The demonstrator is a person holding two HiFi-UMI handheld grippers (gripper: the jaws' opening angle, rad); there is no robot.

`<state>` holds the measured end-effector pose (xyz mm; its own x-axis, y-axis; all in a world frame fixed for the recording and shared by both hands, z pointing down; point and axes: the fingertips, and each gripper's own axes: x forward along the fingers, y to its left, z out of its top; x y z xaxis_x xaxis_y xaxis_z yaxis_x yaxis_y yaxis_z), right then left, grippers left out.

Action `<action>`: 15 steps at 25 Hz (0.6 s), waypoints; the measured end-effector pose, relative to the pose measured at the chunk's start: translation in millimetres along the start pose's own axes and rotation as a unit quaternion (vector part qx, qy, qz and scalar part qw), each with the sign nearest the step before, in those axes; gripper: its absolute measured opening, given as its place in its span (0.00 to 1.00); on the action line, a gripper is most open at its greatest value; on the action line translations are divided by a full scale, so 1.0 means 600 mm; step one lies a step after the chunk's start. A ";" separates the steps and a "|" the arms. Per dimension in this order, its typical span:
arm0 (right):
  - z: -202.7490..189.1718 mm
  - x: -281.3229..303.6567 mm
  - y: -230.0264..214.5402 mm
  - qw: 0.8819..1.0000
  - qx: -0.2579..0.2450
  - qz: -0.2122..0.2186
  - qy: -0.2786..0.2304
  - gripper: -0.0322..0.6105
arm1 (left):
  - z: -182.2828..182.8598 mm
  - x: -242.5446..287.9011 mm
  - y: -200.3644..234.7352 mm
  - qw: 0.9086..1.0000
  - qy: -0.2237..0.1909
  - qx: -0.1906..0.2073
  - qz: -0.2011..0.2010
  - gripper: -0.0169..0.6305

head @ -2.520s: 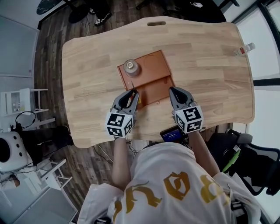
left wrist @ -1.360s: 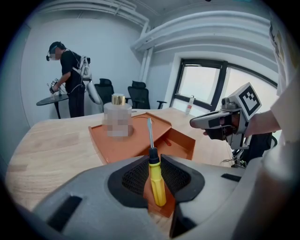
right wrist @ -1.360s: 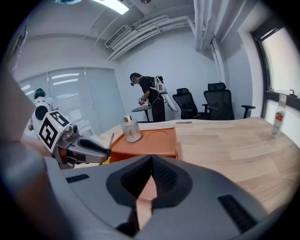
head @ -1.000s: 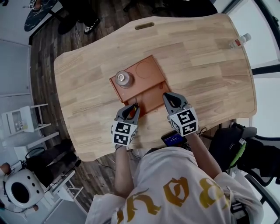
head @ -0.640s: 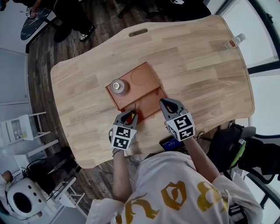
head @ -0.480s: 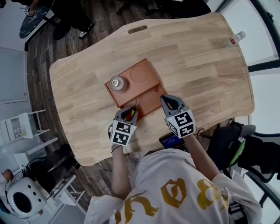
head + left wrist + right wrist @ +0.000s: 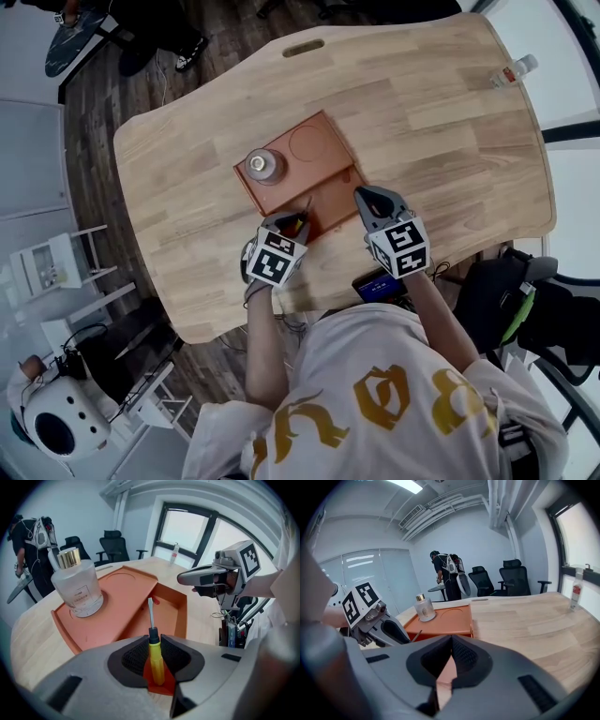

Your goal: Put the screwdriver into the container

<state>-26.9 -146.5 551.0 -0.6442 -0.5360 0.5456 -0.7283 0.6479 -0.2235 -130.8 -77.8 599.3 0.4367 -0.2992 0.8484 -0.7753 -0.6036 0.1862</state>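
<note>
- Gripping a yellow-handled flat-blade screwdriver point(image 7: 156, 663) by its handle, the left gripper point(image 7: 153, 638) hovers at the near edge of the orange rectangular plastic tray container point(image 7: 133, 599), jaws clenched on the tool
- The metal shaft point(image 7: 150, 613) points forward over the tray's sunken compartment point(image 7: 171, 611); no view settles whether the blade tip touches the compartment floor
- A squat clear glass bottle with a gold cap point(image 7: 75, 585) stands on the tray's raised part, beside a bare round recess point(image 7: 307, 143), well apart from the screwdriver
- The right gripper point(image 7: 452, 639) hangs just beside the tray's near right corner, jaws pressed together with nothing between them
- The pale wooden table point(image 7: 431, 122) bears the tray, and a small clear plastic bottle point(image 7: 517, 70) stands near its far right edge
- Step in hand, by the look of it: the carry is nearly over and the placing is about to begin, with the screwdriver held over the container but not yet lying in it
- The next move likely calls for lowering the tool into the sunken compartment, laying it flat along the floor, and parting the jaws only once it rests, so that it neither rolls nor bounces out
</note>
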 end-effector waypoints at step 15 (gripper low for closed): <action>-0.014 0.006 -0.012 1.000 0.009 -0.002 0.009 0.06 | -0.015 0.029 -0.006 0.996 0.088 -0.011 -0.032 0.15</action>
<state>-21.8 -148.8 561.0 -0.6368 -0.5290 0.5609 -0.7354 0.6353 -0.2357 -124.6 -74.4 617.9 0.4000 -0.1263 0.9078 -0.7589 -0.6009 0.2508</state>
